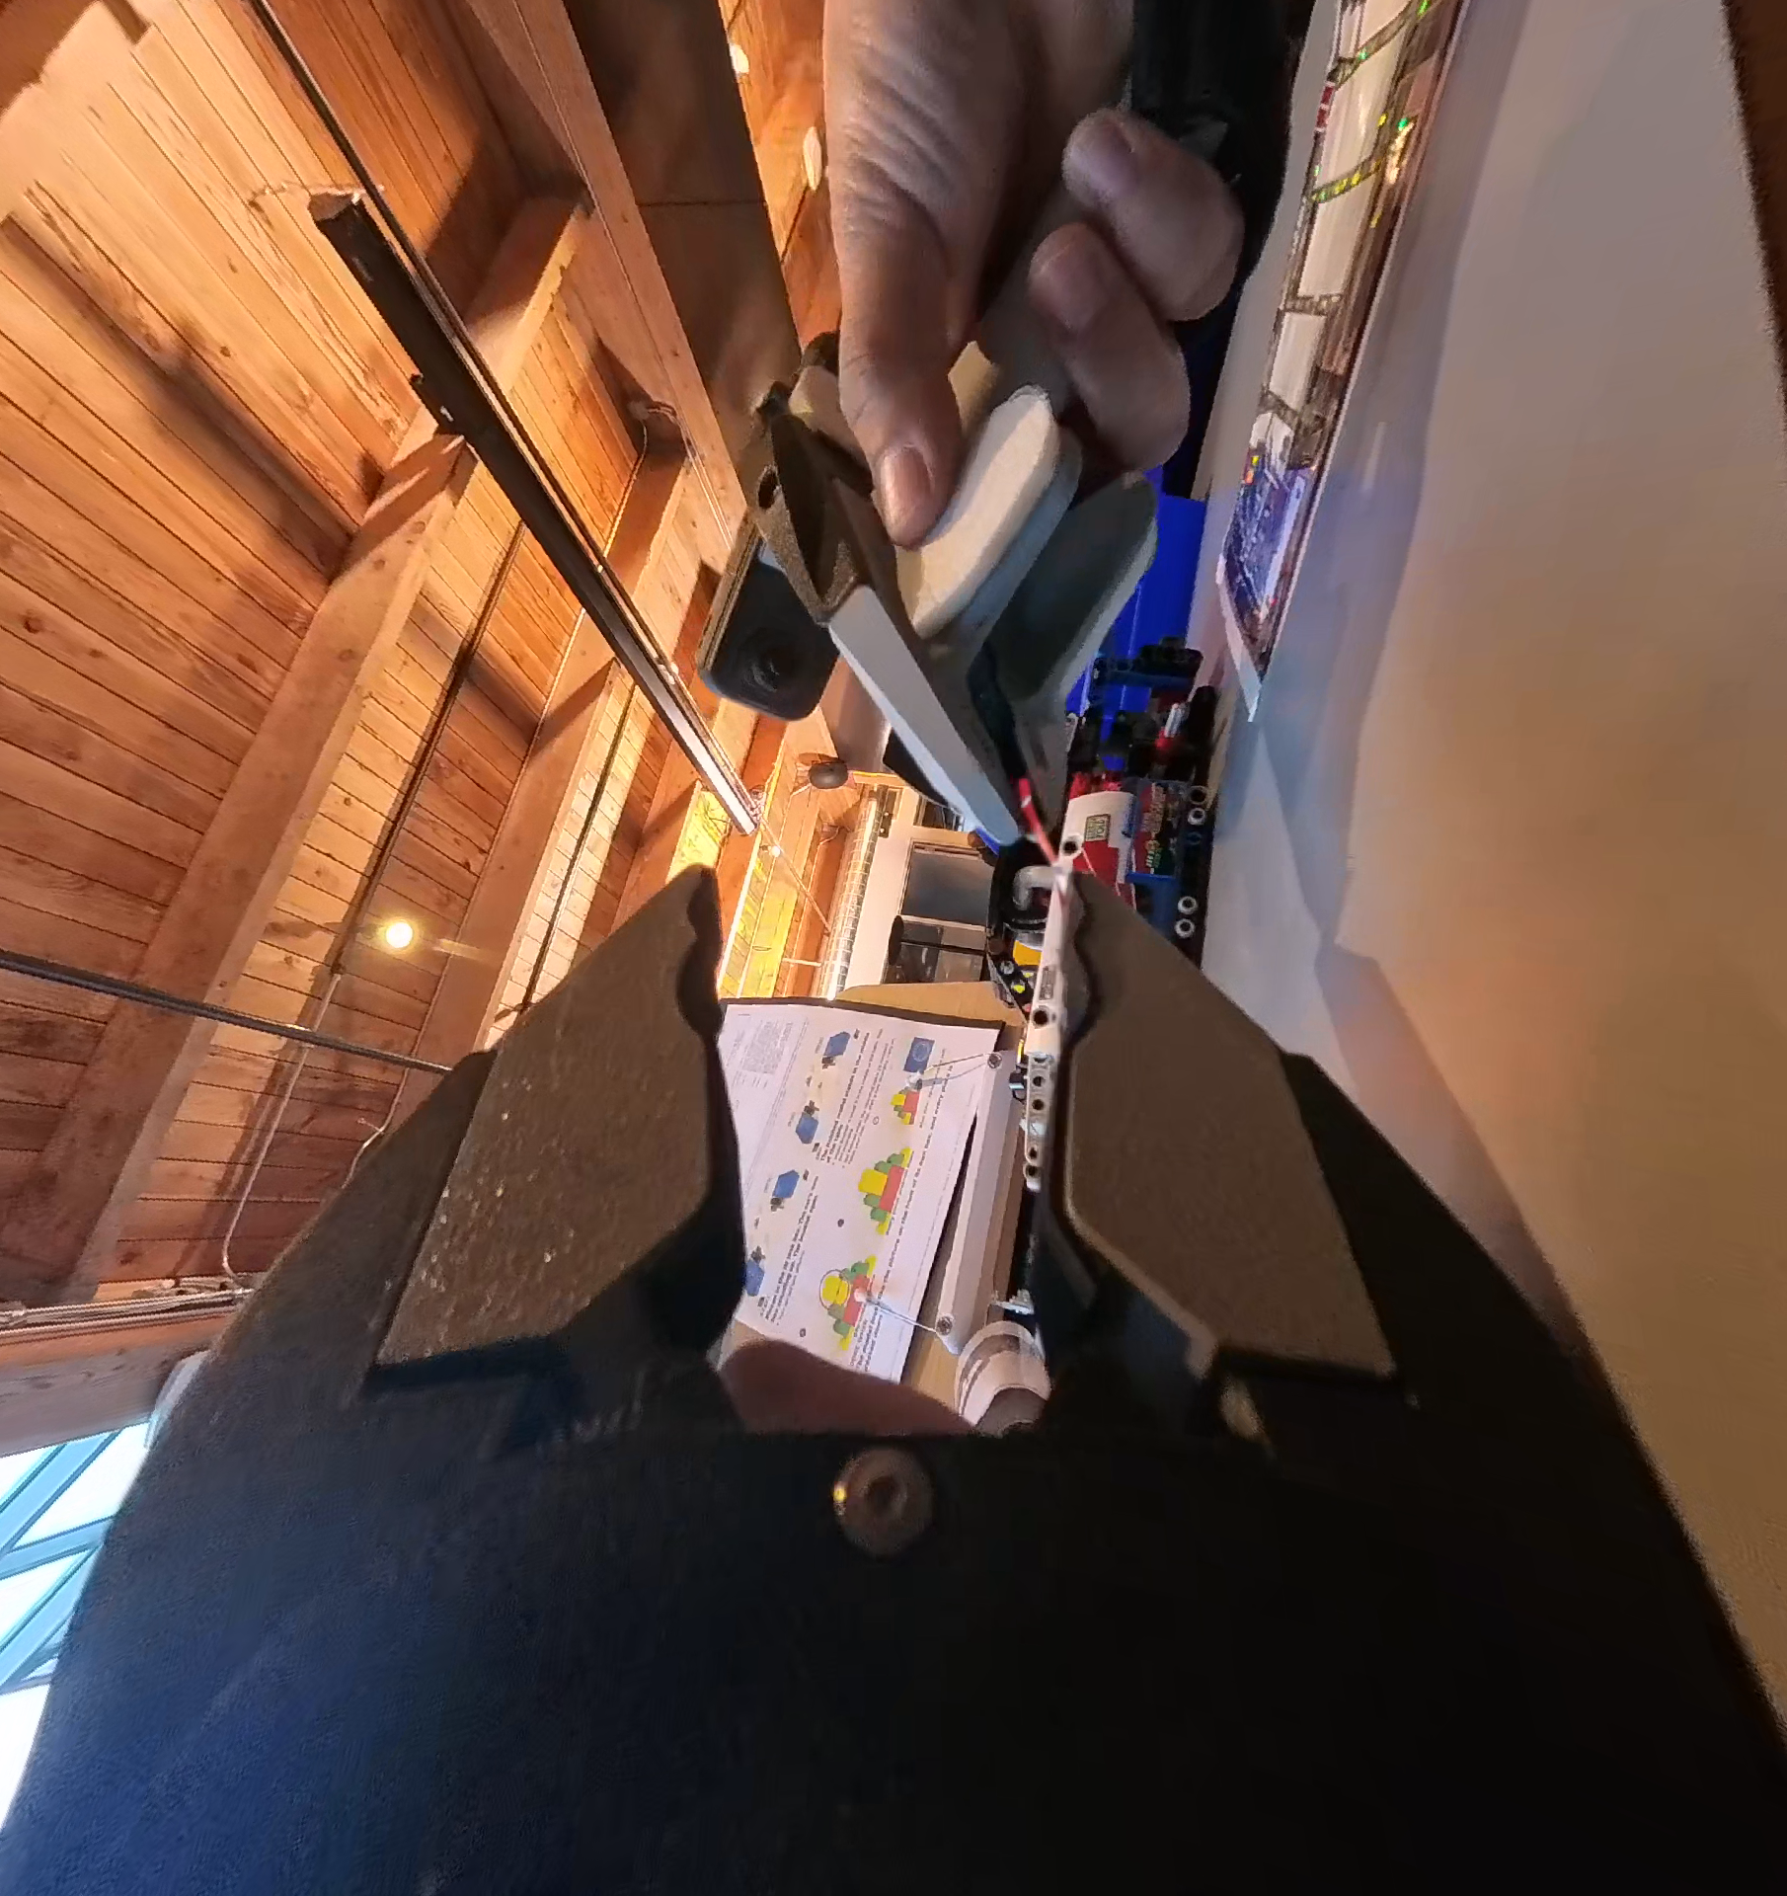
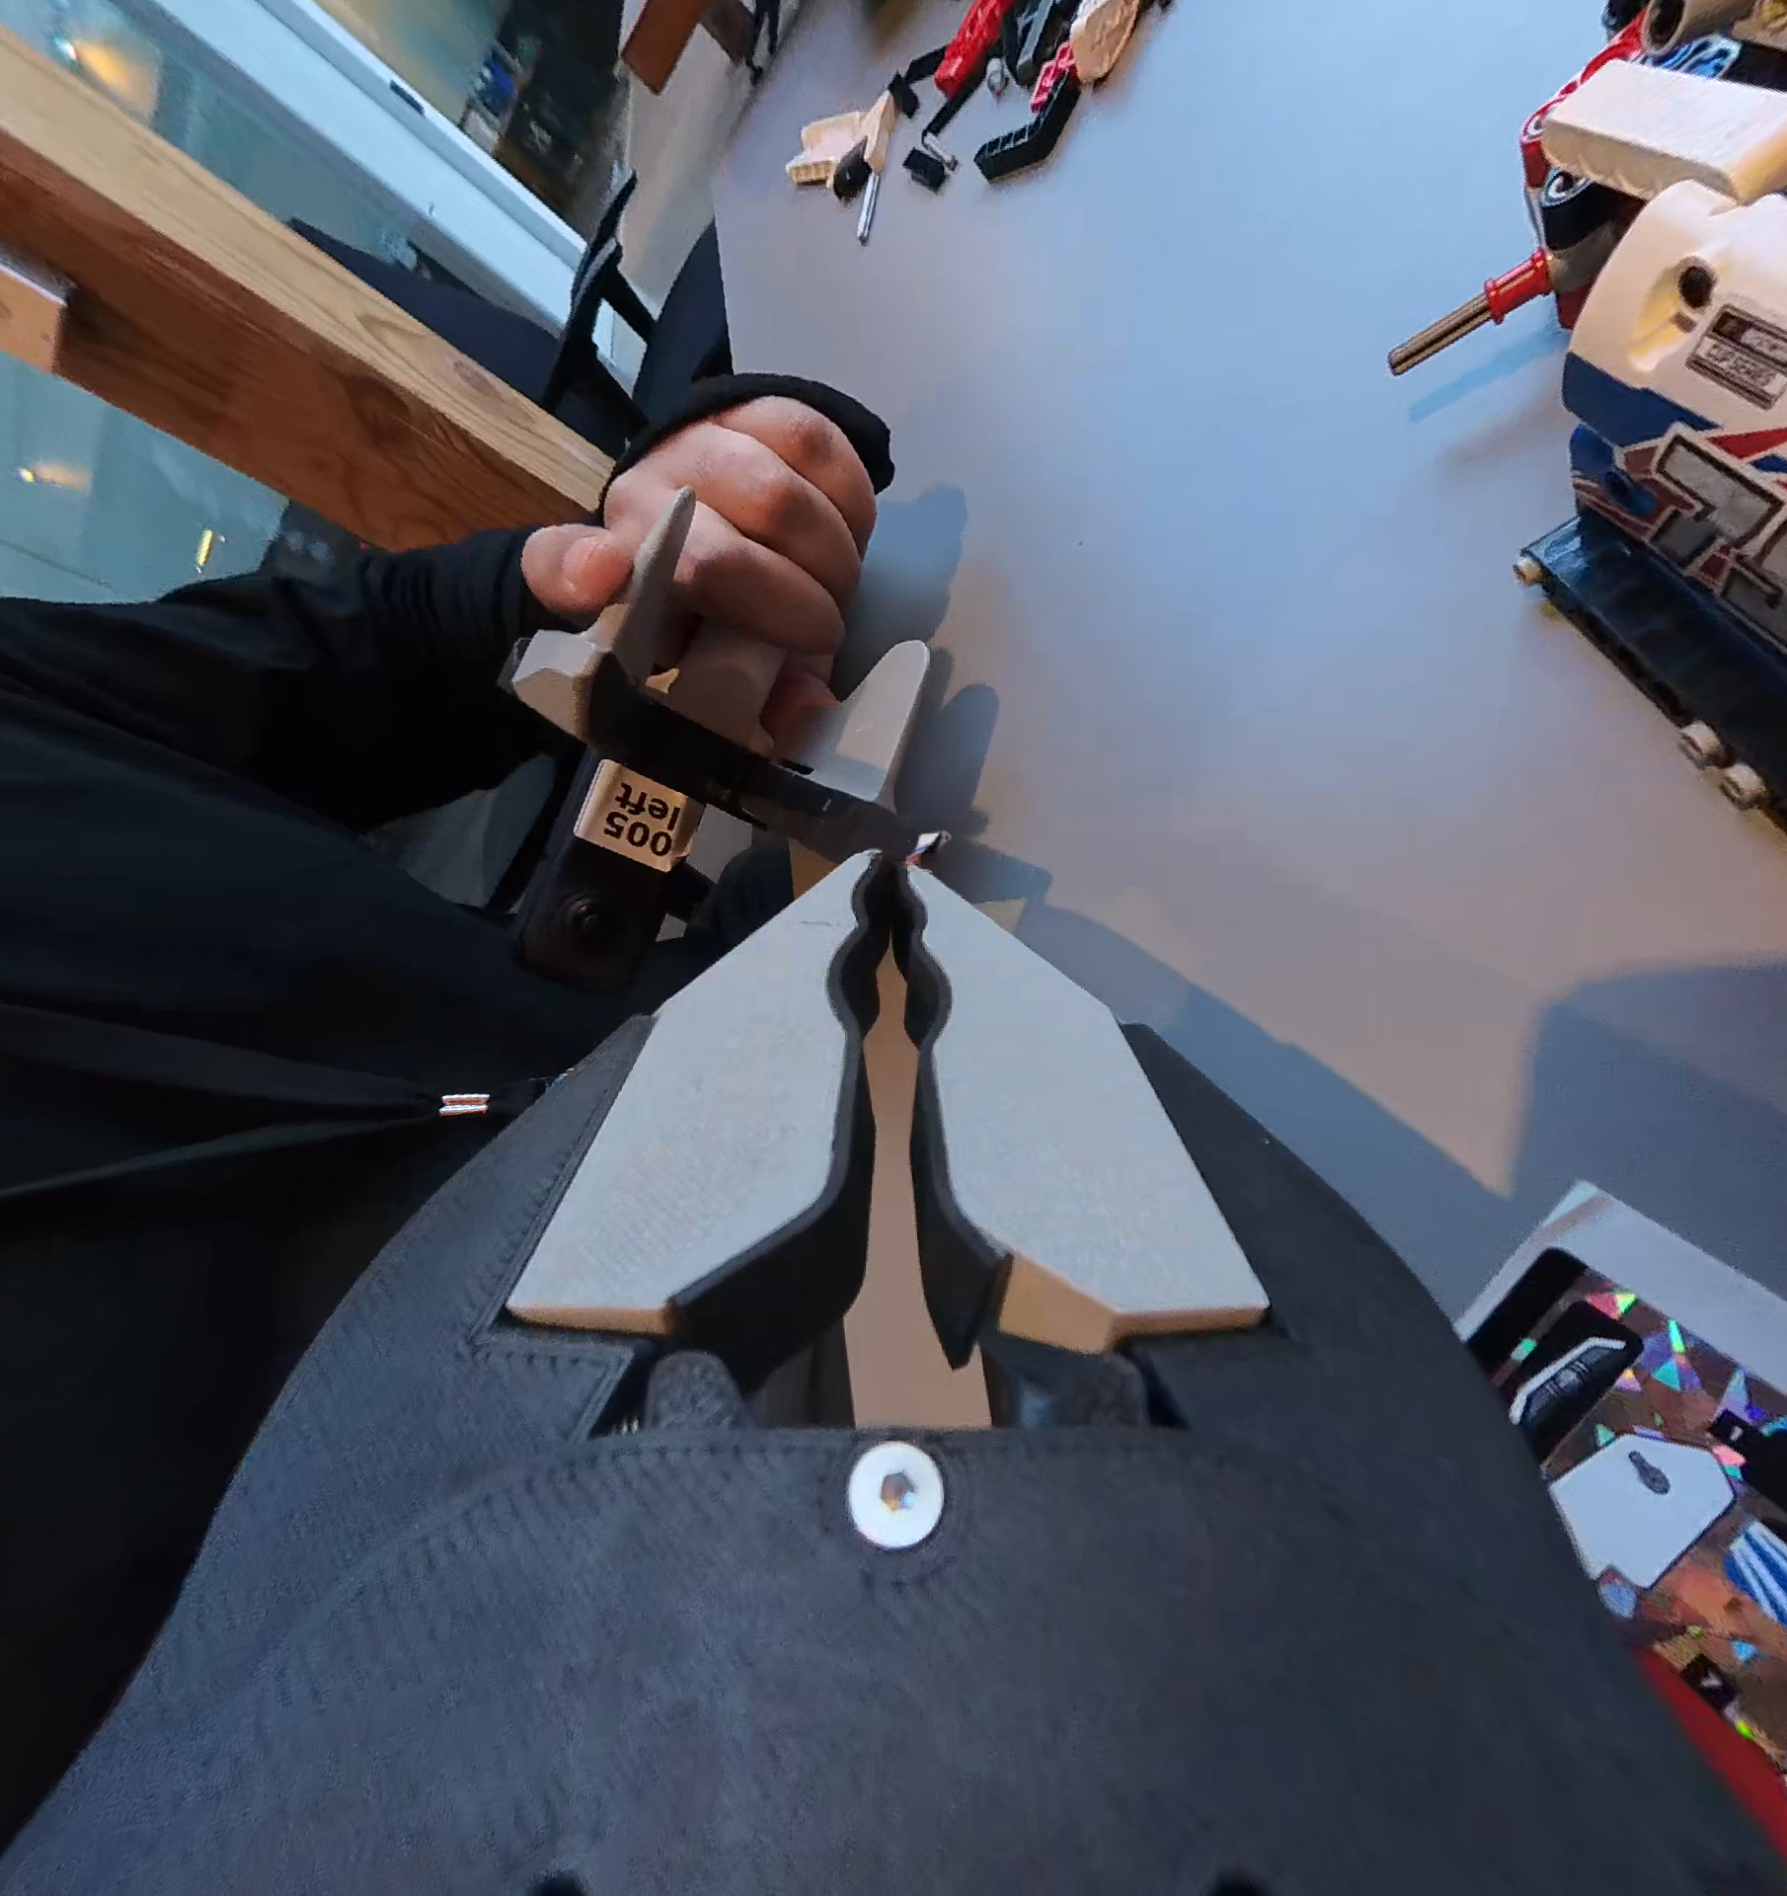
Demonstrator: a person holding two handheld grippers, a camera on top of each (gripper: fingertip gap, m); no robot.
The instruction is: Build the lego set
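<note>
In the left wrist view my left gripper (image 1: 895,887) lies on its side next to the table (image 1: 1484,718) with its jaws wide apart. A white holed lego beam (image 1: 1041,1067) rests against one finger only; the other finger is clear of it. My right gripper (image 1: 1023,821) comes in from above, shut on a thin red and white strip (image 1: 1048,852) that runs down to the beam's end. In the right wrist view my right gripper (image 2: 889,867) is shut, the strip's end (image 2: 930,844) shows just past its tips, and the left gripper's dark finger (image 2: 766,780) lies right ahead.
A partly built white, red and blue lego car (image 2: 1710,410) stands on the grey table (image 2: 1228,513), with a red-tipped axle (image 2: 1474,308) sticking out. Loose parts (image 2: 992,92) lie farther off. A shiny sticker sheet (image 2: 1690,1436) is near. A printed instruction sheet (image 1: 848,1149) stands behind. Both grippers' tips are close together, under 4 cm apart.
</note>
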